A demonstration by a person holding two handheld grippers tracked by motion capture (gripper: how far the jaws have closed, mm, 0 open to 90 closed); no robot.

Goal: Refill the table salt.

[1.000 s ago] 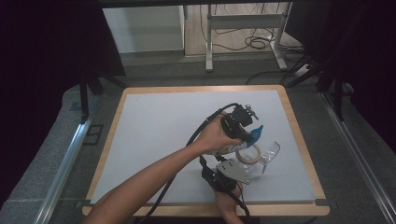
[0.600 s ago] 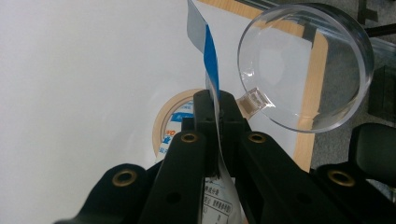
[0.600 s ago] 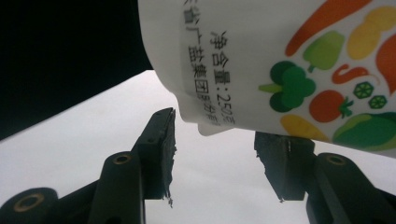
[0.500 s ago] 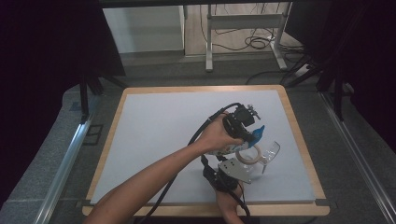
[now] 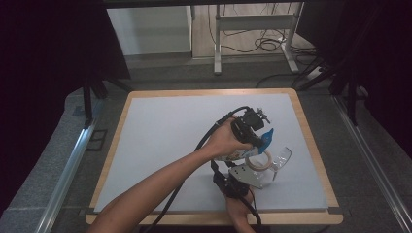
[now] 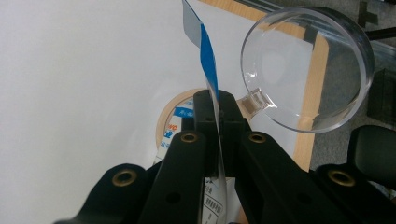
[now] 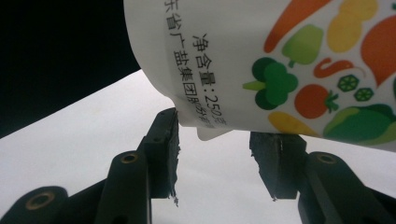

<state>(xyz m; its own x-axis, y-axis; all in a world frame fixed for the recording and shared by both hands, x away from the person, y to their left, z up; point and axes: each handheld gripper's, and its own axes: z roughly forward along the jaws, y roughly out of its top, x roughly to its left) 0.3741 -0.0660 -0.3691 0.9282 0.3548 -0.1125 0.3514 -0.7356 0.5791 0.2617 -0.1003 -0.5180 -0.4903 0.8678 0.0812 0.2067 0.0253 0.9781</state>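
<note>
- the step in hand looks like peeling or pulling open a printed white pouch (image 7: 280,60): the left gripper (image 6: 217,105) has its jaws fully closed on a thin blue-and-clear strip (image 6: 208,60) that rises from between them
- in the right gripper view the right gripper (image 7: 217,144) stands about half open, its jaws having just been closing, with the pouch's lower edge and a small tab hanging between and just above the pads; i judge them not yet pressing on it
- the pouch sits near the right side of the white table (image 5: 160,141), under the left hand (image 5: 224,141), beside a roll of tape (image 5: 259,161) and a clear round lid (image 6: 308,70)
- next move, as i judge it: the right jaws need to close on the pouch edge and brace it while the left pulls the strip away
- the left forearm reaches in diagonally from the bottom, hand wrapped over its gripper; the right hand (image 5: 238,206) comes up from the table's near edge, gripper pointing at the pouch
</note>
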